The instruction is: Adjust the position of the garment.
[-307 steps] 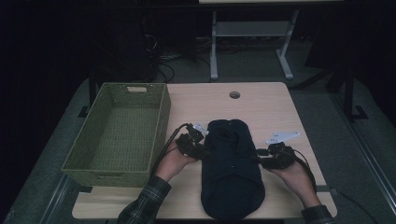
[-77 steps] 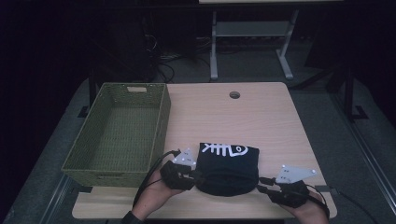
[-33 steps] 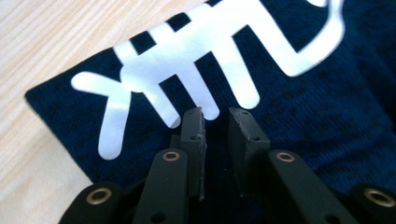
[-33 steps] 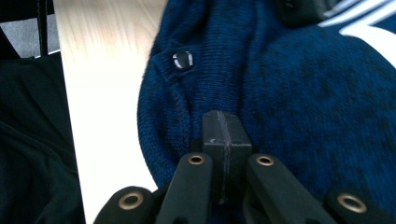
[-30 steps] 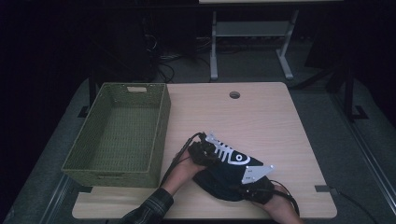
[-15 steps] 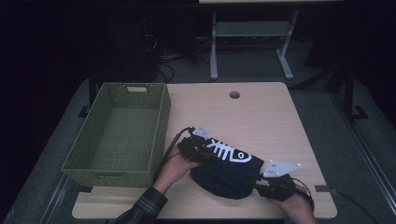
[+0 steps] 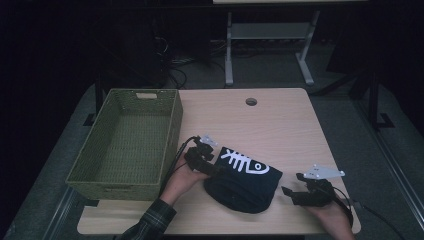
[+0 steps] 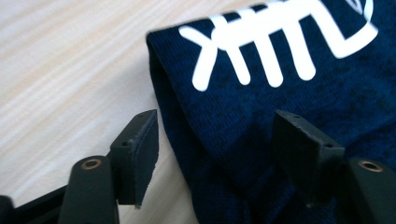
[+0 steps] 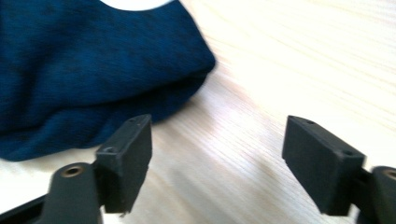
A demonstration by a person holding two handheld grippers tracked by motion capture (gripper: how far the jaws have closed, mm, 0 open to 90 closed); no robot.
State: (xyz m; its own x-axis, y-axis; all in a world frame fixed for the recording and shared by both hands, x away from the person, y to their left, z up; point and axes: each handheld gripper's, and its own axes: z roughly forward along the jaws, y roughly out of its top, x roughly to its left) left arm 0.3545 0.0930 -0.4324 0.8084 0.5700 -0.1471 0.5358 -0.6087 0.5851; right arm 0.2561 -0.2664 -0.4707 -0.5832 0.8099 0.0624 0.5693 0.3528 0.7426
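1. Since half a second ago the right gripper point(image 7: 292, 194) has drawn away from the folded dark navy knitted garment with a white fish-skeleton print point(image 7: 243, 182), so bare light wooden tabletop point(image 7: 280, 125) now shows between them; the left gripper point(image 7: 202, 161) has stayed at the garment's left edge.
2. Compared with ten seconds ago, the garment is no longer a long strip but a compact bundle, lying near the front edge of the tabletop just right of the empty olive-green woven basket point(image 7: 174, 127).
3. Left fingers point(image 8: 140, 140) stand released and wide apart, straddling the garment's point(image 8: 280, 116) folded left edge without pinching it; one finger sits over bare wood, the other over cloth.
4. Right fingers point(image 9: 128, 154) are likewise released, with nothing between them; the garment's point(image 9: 84, 74) rounded corner lies just beyond the left one.
5. The step in hand looks like re-gripping the bundle, probably to lift it towards the basket.
6. To do it well, push the left fingers further onto the fold so they catch every layer, not just the top one, before clenching.
7. Bring the right gripper back to the opposite corner and grip it low, against the tabletop.
8. Lift both sides together and level, or the loose fold is likely to slump open.
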